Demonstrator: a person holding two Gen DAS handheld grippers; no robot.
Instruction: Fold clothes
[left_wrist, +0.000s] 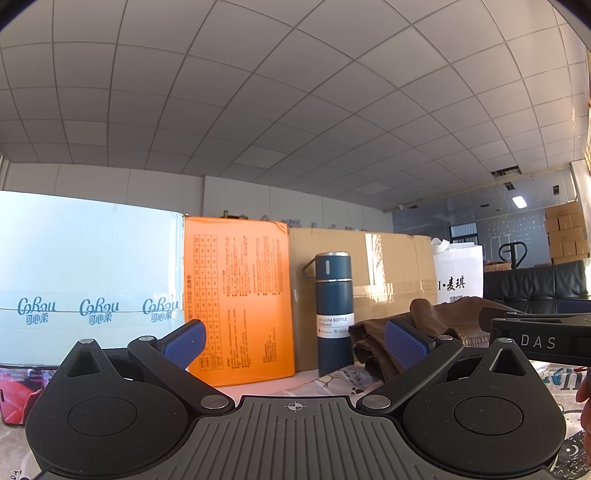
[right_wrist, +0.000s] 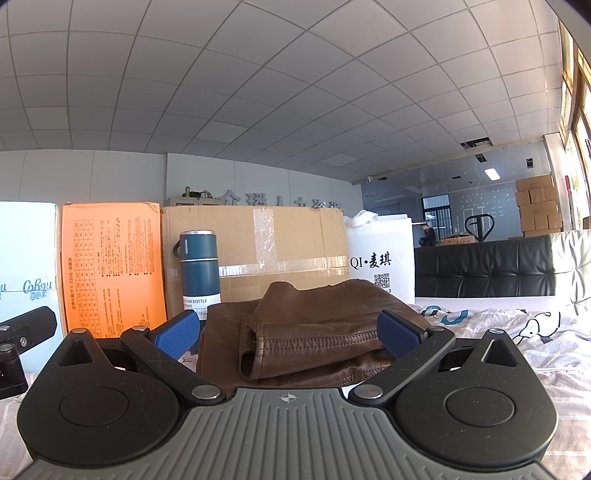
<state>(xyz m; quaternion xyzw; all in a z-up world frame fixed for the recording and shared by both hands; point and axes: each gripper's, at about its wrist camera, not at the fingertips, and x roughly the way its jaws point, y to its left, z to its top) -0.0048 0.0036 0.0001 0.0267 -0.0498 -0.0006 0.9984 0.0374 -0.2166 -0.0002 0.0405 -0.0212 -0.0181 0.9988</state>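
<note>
A brown leather-like garment (right_wrist: 310, 332) lies folded in a low stack on the patterned sheet (right_wrist: 517, 339), straight ahead in the right wrist view. My right gripper (right_wrist: 288, 334) is open just in front of it, blue pads (right_wrist: 177, 334) spread to either side, holding nothing. In the left wrist view the same garment (left_wrist: 436, 325) sits ahead to the right, partly behind the right pad. My left gripper (left_wrist: 295, 343) is open and empty, facing the blue bottle (left_wrist: 334, 314). The other gripper's black body (left_wrist: 539, 339) shows at the right edge.
Behind the sheet stand a pale blue box (left_wrist: 88, 277), an orange box (right_wrist: 110, 266), a taped cardboard box (right_wrist: 280, 247) and a white paper bag (right_wrist: 384, 258). A black sofa (right_wrist: 487, 269) lies beyond on the right. A person stands far off.
</note>
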